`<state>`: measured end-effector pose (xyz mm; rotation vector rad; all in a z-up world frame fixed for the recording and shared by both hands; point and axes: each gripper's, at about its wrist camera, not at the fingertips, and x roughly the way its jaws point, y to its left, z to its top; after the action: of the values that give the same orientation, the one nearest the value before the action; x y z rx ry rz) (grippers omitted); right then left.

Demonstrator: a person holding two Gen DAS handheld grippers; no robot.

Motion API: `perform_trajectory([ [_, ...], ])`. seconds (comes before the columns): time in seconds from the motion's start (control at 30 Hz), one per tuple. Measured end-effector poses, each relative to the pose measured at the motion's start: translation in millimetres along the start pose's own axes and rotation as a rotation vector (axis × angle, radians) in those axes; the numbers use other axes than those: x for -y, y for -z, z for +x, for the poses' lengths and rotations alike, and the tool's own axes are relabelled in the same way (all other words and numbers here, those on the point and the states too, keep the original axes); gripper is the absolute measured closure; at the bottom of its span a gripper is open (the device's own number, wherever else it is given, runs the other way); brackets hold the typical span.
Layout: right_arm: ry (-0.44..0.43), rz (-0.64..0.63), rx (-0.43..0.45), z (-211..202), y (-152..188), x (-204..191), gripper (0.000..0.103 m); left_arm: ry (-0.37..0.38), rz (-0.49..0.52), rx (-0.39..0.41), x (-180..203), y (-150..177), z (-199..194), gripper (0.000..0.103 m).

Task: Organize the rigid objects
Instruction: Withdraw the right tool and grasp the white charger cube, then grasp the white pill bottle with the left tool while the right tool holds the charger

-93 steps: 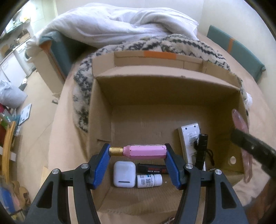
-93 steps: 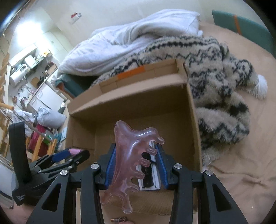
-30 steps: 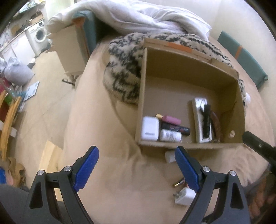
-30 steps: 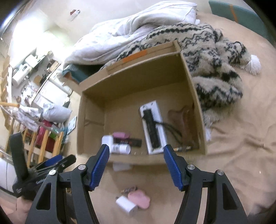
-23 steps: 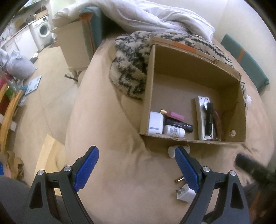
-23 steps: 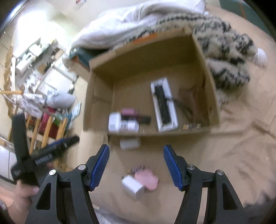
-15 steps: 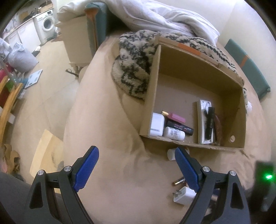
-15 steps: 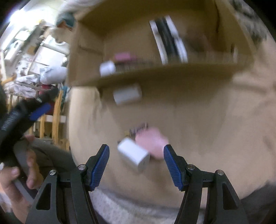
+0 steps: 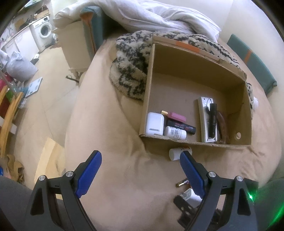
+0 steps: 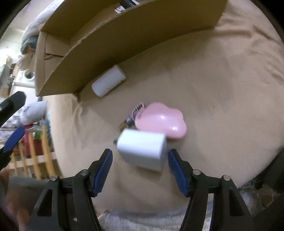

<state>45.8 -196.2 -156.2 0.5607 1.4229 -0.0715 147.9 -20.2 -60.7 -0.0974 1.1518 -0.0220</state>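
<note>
A cardboard box lies on the tan bed cover and holds a white earbud case, a pink tube, a black tube, a white bottle, a remote with a black flashlight on it and a brown comb. Outside its near wall lie a white cylinder, a battery, a pink cloud-shaped piece and a white charger plug. My right gripper stands open just over the plug, a blue pad on either side, not touching. My left gripper hangs open over bare cover.
A patterned fleece blanket and a white duvet lie behind the box. The bed's left edge drops to a floor with a washing machine, a grey bag and a wooden rack. The other gripper's blue pad shows at the left of the right wrist view.
My right gripper has come down from over the box to the loose things in front of it, ending around the white plug. The left gripper has hardly moved.
</note>
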Motion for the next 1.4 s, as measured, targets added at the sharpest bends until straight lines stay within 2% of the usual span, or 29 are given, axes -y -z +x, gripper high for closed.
perform_trajectory([
  [0.17,0.086,-0.021,0.047,1.9,6.3,-13.1,0.034,-0.003,-0.007,0.001,-2.1,-0.3,-1.1,0.014],
  [0.23,0.093,-0.054,0.061,0.2,9.8,-14.9,0.041,0.003,-0.021,0.002,-4.7,-0.8,-2.4,0.014],
  [0.43,0.017,-0.083,0.055,-16.2,13.9,-11.7,0.042,0.025,-0.044,-0.019,-6.7,-1.0,-0.6,0.014],
  [0.57,-0.024,-0.130,0.083,-45.9,9.8,-9.4,0.042,0.022,-0.042,-0.023,-3.6,-2.5,1.7,0.014],
  [0.73,0.012,-0.263,0.208,-93.1,-16.6,-14.3,0.042,0.016,-0.054,-0.017,-4.0,-3.2,3.7,0.014],
  [0.9,-0.032,-0.373,0.296,-129.1,-58.4,-0.6,0.042,-0.007,-0.100,0.002,-14.7,-3.6,5.5,0.015],
  [1.0,-0.038,-0.408,0.330,-129.6,-74.7,0.9,0.042,-0.031,-0.118,-0.001,-19.9,-3.5,9.3,0.015],
  [1.2,-0.033,-0.354,0.336,-118.3,-85.6,17.4,0.042,-0.064,-0.076,-0.027,-12.8,1.4,20.8,0.015],
  [1.3,-0.093,-0.275,0.301,-114.9,-93.7,29.0,0.042,-0.089,-0.029,-0.022,-2.4,0.3,24.8,0.015],
  [1.4,-0.103,-0.226,0.288,-113.1,-99.4,36.7,0.042,-0.111,0.019,-0.007,13.6,-2.2,28.9,0.015],
])
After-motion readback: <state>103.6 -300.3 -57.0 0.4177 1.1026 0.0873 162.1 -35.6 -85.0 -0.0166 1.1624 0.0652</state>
